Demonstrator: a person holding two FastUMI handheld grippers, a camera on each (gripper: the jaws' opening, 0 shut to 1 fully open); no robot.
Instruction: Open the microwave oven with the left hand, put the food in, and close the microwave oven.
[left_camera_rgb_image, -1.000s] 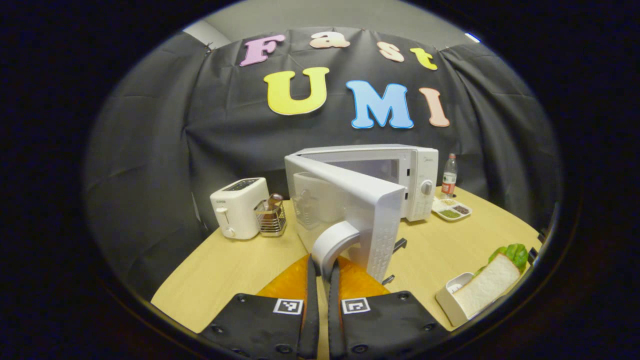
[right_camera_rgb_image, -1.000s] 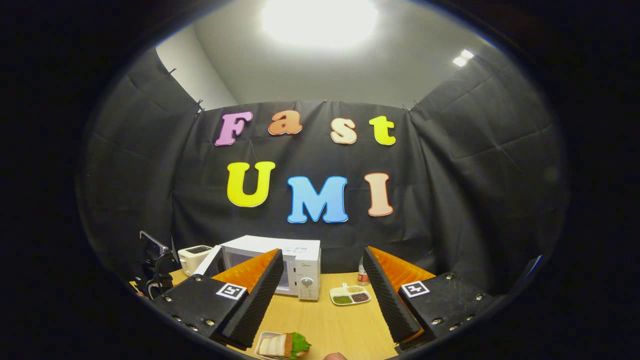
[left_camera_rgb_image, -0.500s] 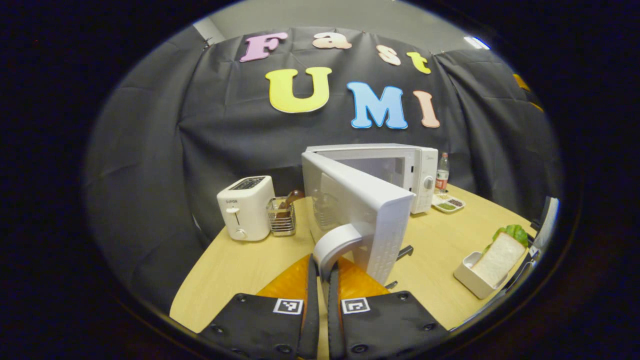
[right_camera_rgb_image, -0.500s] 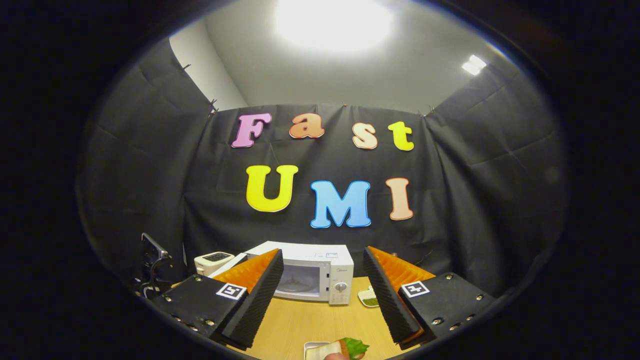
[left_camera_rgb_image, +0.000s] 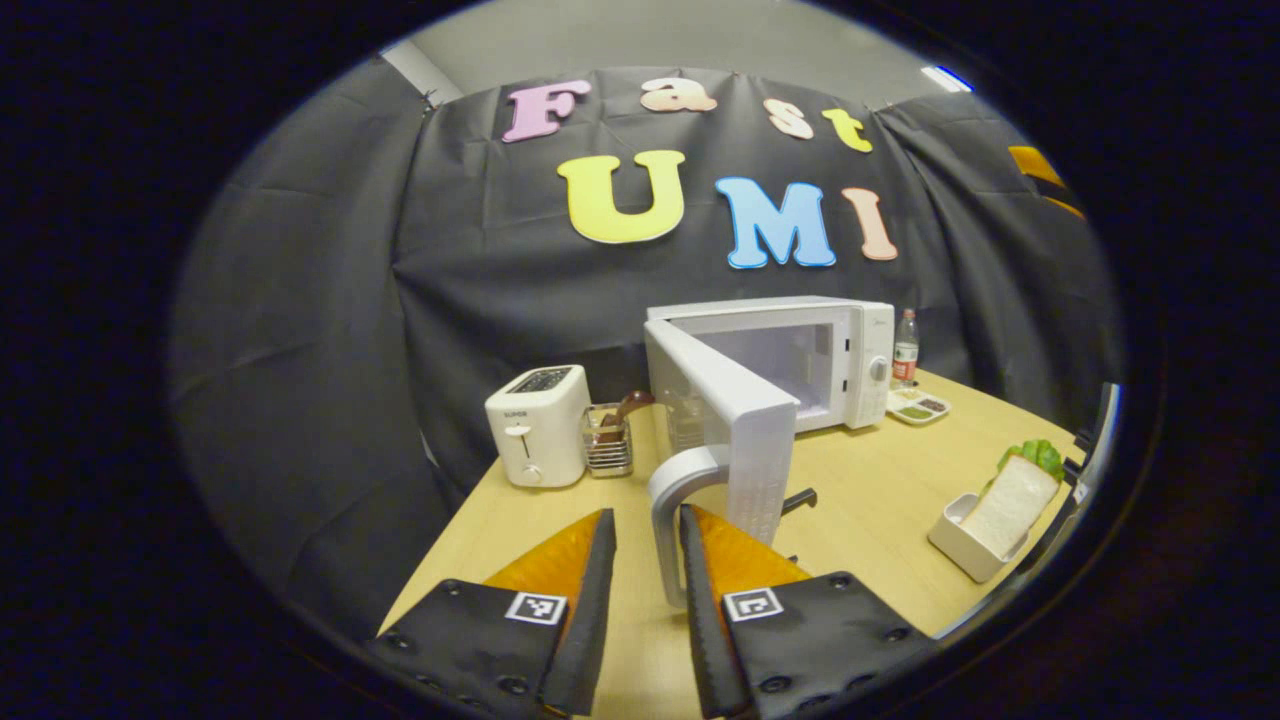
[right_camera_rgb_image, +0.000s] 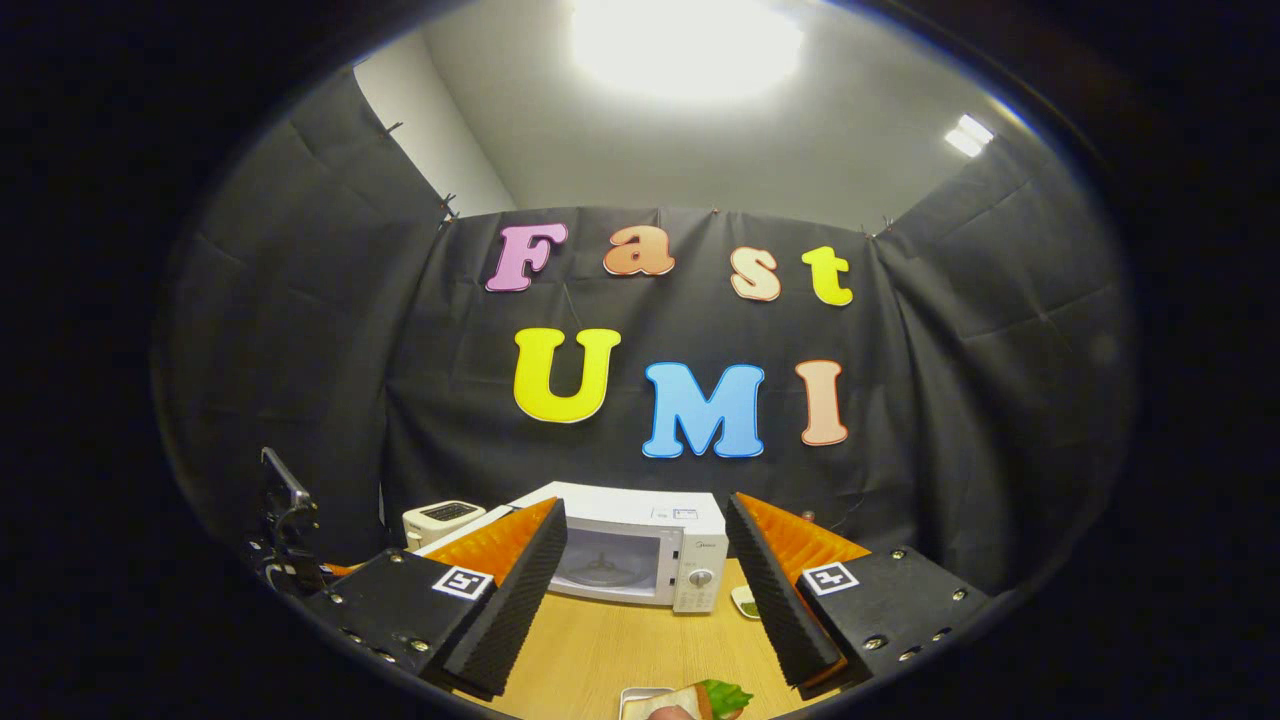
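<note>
Nearby, toaster, perhaps utensil rack, flank microwave.

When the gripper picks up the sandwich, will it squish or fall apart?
Probably squishes: the sandwich looks like soft white bread. It leans loosely in its white tray with lettuce poking out, so layers might slide. It's likely light.

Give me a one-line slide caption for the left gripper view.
Open left claw straddles the curved white door handle of the white microwave oven, door swung wide; sandwich in white tray waits on the wooden table.
</note>
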